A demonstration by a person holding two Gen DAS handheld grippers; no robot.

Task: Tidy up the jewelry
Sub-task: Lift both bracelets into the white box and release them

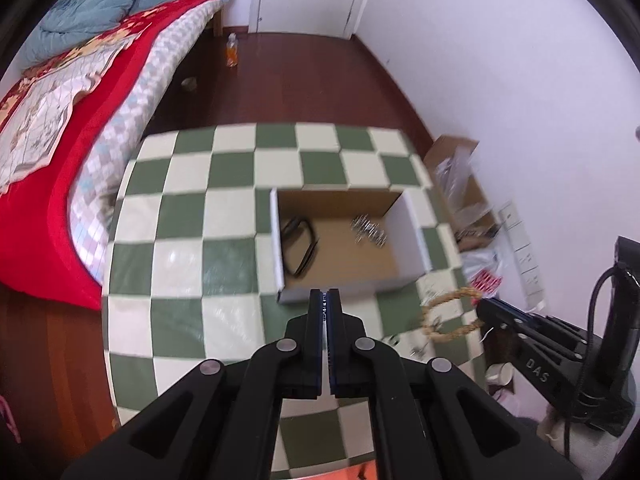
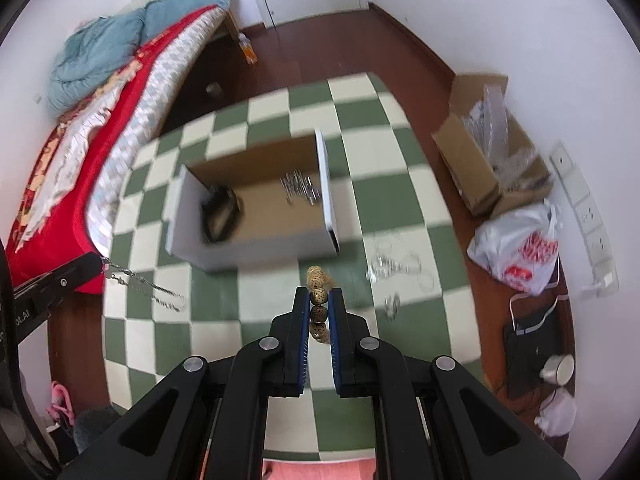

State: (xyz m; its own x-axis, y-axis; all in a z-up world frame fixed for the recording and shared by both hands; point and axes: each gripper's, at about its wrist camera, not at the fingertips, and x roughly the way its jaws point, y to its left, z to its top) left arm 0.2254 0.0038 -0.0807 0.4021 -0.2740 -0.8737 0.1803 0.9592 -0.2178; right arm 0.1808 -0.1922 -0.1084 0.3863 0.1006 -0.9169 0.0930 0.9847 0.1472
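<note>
1. Right wrist view: the right gripper (image 2: pixel 319 295) is clamped on a brown bead bracelet (image 2: pixel 319 297), its pads pinching only one or two beads near the fingertips. Beads are round and hard, so they could roll out of the pinch if the hand tips or jerks, and the bracelet would drop onto the checked table (image 2: pixel 400 184).

2. The left gripper (image 2: pixel 105 267) shows at the left edge of that view with a silver chain (image 2: pixel 142 284) hanging from its tip. In the left wrist view its fingers (image 1: pixel 316 320) are pressed fully together and the chain itself is hidden there. A thin chain held by so little can slide free, and its loose end, blurred as if swinging, could catch on the wall of the open box (image 2: pixel 256 246) on the way over.

3. The box already holds a black cord (image 2: pixel 219 216) and a pile of small silver pieces (image 2: pixel 301 189). Dropping the chain onto that pile would likely tangle them; the bare floor between the two looks safer.

4. More silver jewelry (image 2: pixel 394 268) lies loose on the table just right of the box. The hanging bracelet loop could snag it and drag it toward the table edge.

5. With both hands loaded near each other, the chain and bracelet could knot together.
</note>
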